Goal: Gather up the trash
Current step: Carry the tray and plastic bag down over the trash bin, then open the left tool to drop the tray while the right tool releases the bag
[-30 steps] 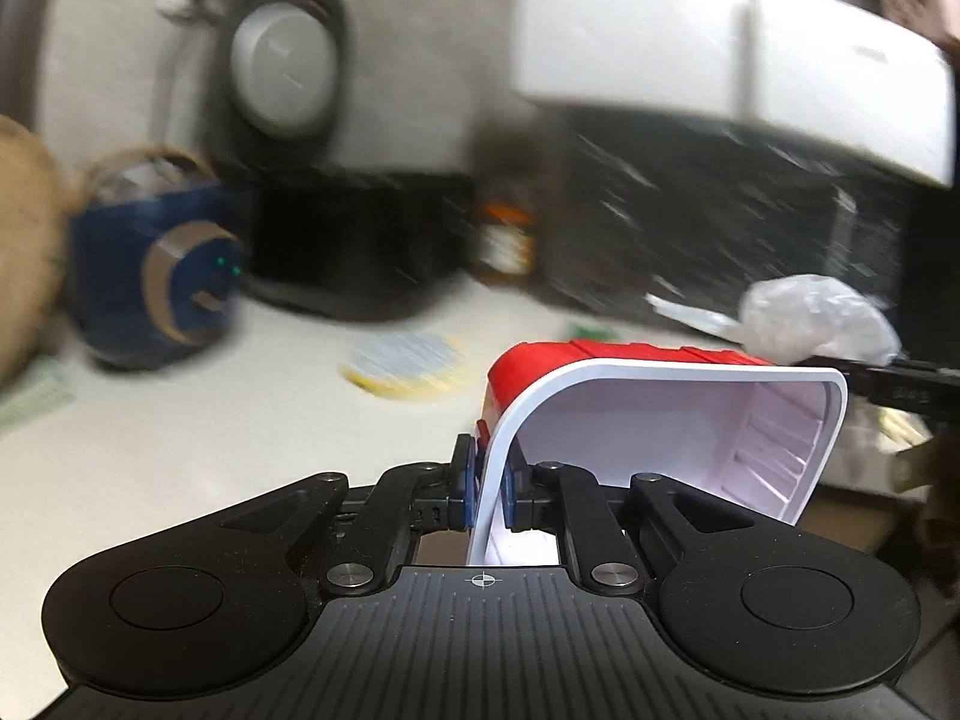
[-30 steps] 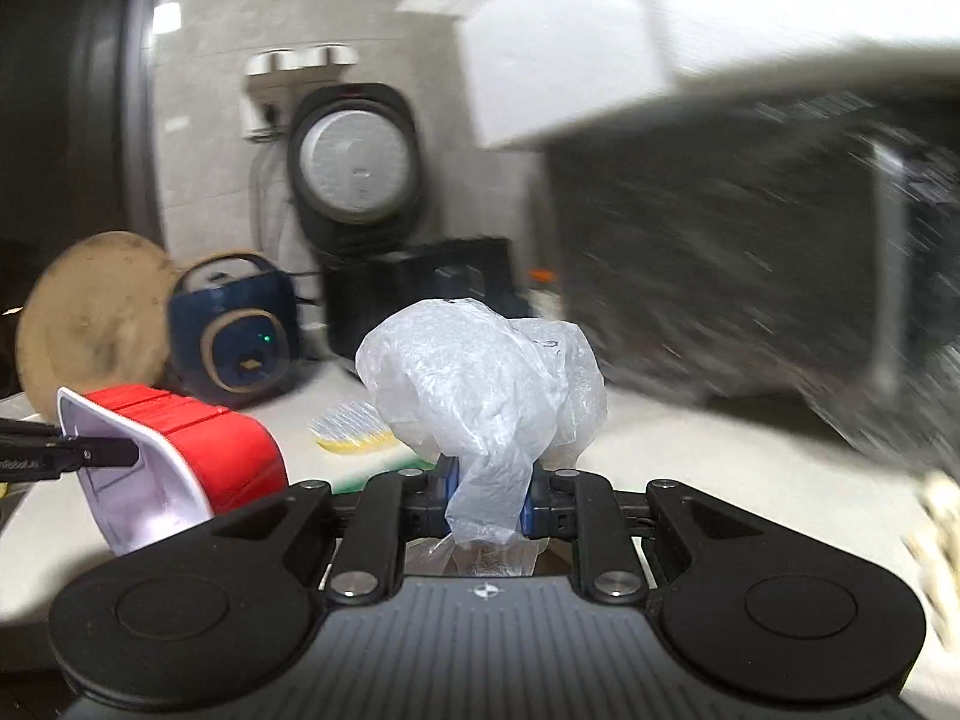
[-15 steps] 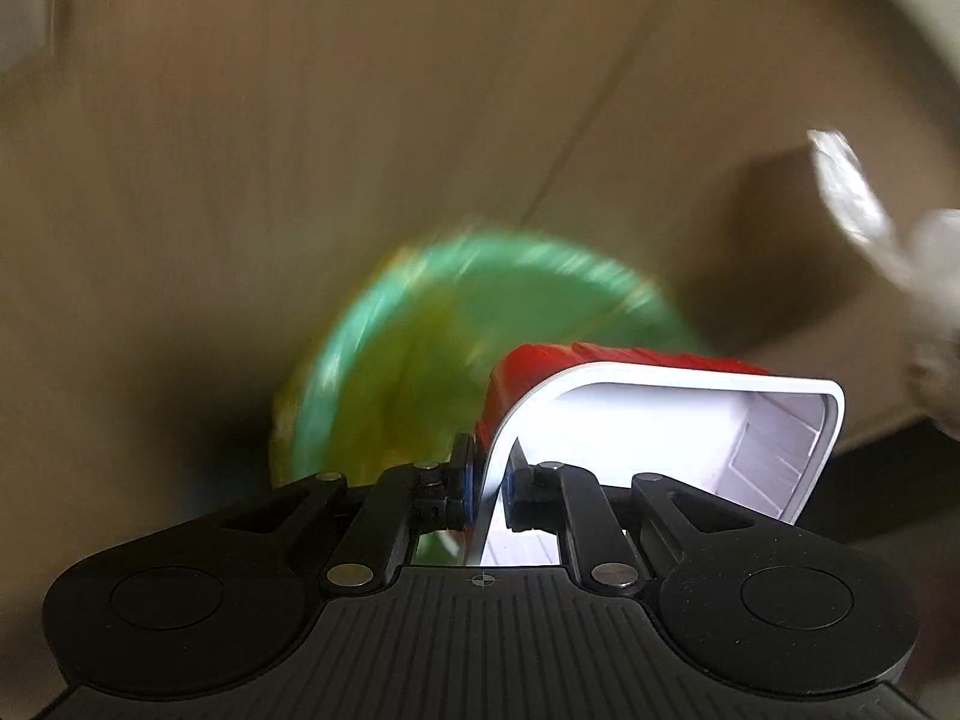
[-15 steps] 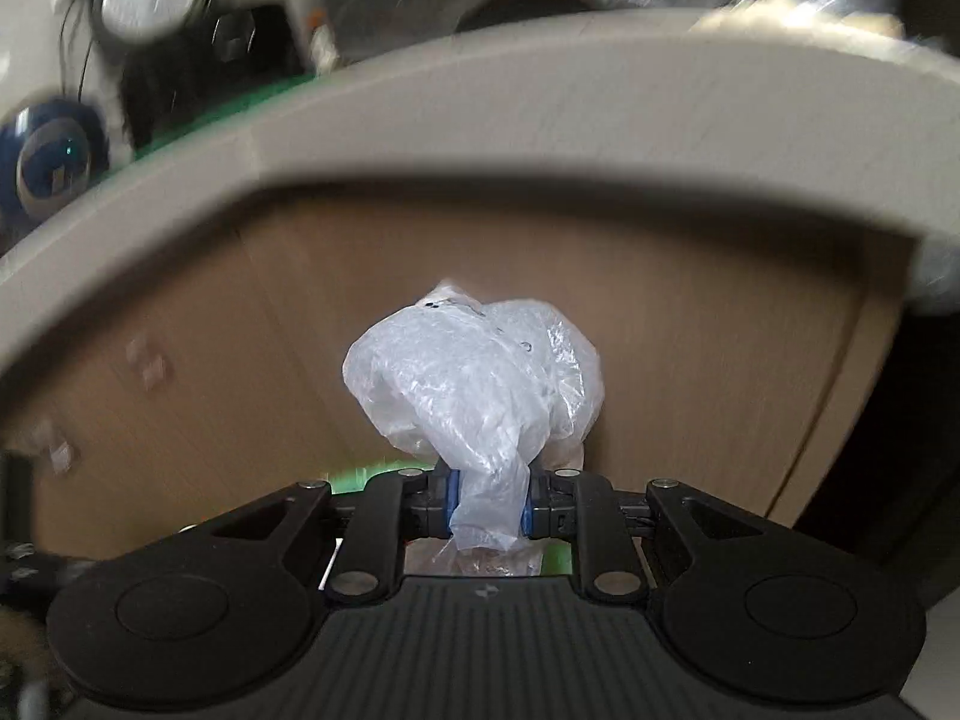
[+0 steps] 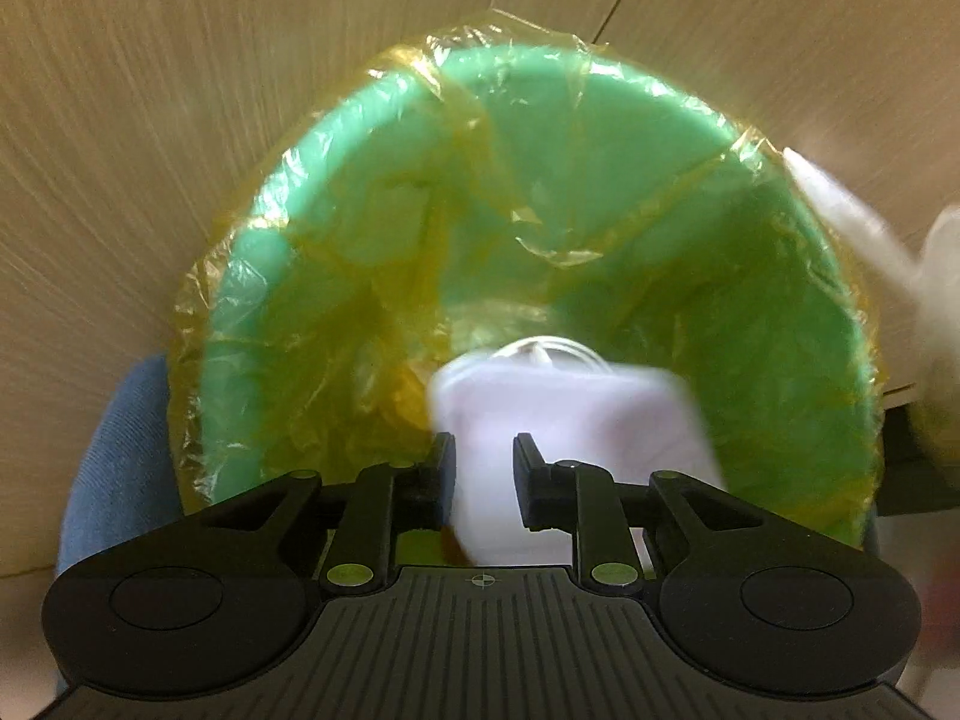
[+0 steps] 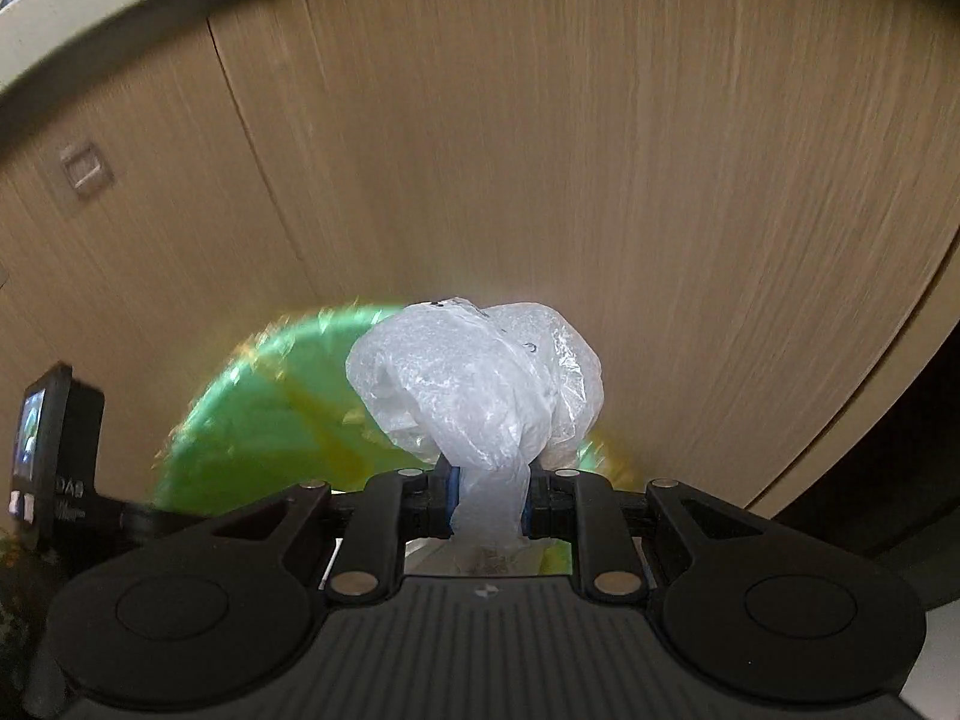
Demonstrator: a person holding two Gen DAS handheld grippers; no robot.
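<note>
Item: green bin [image 5: 600, 138], yellow liner, directly ahead of and below our left gripper [image 5: 483, 471]. Left jaws spread; a blurred white container [image 5: 570, 420], seemingly just released, lies between and beyond them. Right gripper [image 6: 489, 504]: jaws pinching a crumpled plastic bag [image 6: 480, 378], bin beyond-left. Risk: letting go while we are off-centre drops the bag outside the rim.
</note>
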